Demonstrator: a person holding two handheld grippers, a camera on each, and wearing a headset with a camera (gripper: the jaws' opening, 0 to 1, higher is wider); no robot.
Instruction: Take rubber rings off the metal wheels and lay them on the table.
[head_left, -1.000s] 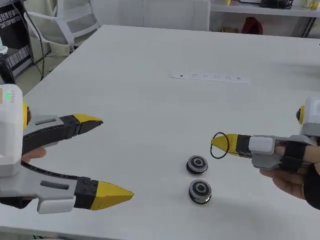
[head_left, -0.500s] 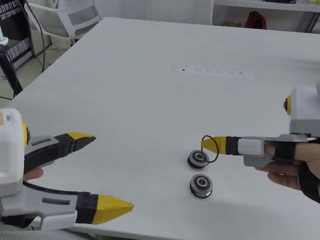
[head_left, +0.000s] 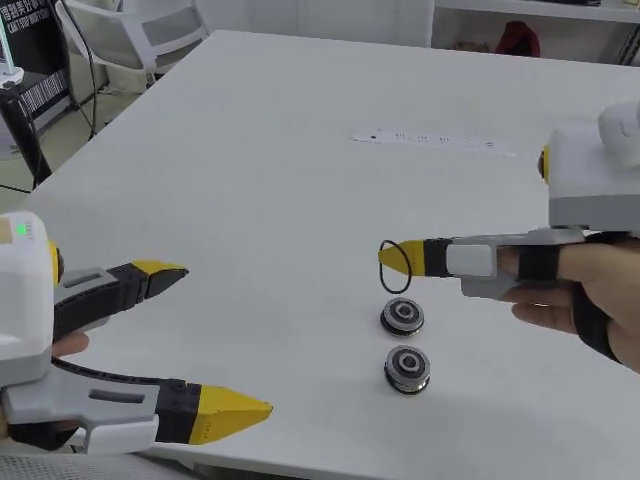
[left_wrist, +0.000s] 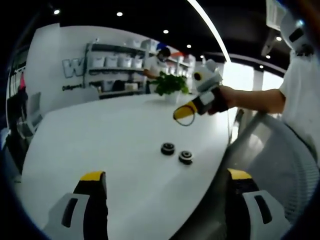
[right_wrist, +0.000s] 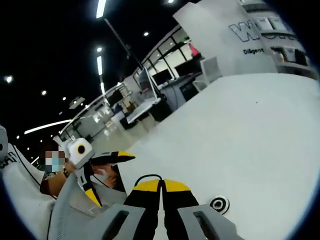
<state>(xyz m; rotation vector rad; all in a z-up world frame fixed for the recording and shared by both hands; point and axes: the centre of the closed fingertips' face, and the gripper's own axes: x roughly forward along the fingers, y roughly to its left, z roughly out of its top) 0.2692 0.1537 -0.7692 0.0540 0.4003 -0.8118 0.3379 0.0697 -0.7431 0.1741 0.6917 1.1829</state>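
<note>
Jaws on my left gripper: wide apart and holding nothing, hovering over the near left edge of the table, well apart from the work.
Rubber ring: thin black loop, clear of the table, hanging from my right tips just above the far wheel.
Far wheel: lying flat on the table, right of centre, just below the ring.
Near wheel: also flat, just beside the far one on my side, with a small gap between them.
Power strip: white, flat on the far part of the table, well apart from the wheels.
Jaws on my right gripper: pressed together on the ring. The right gripper view shows both yellow tips meeting with the loop arching over them.
Done so far: I judge one ring is off its wheel, since it sits in my right grip. Which wheel it came from I cannot tell.
Not yet done: this ring is in the air, not laid on the table, and I see no other loose ring on the surface.
Remaining wheels: both look dark at the rim, but they are too small for me to say whether either carries a ring.
Next, as I judge it: lower the right tips to bare table beside the wheels and part them.
</note>
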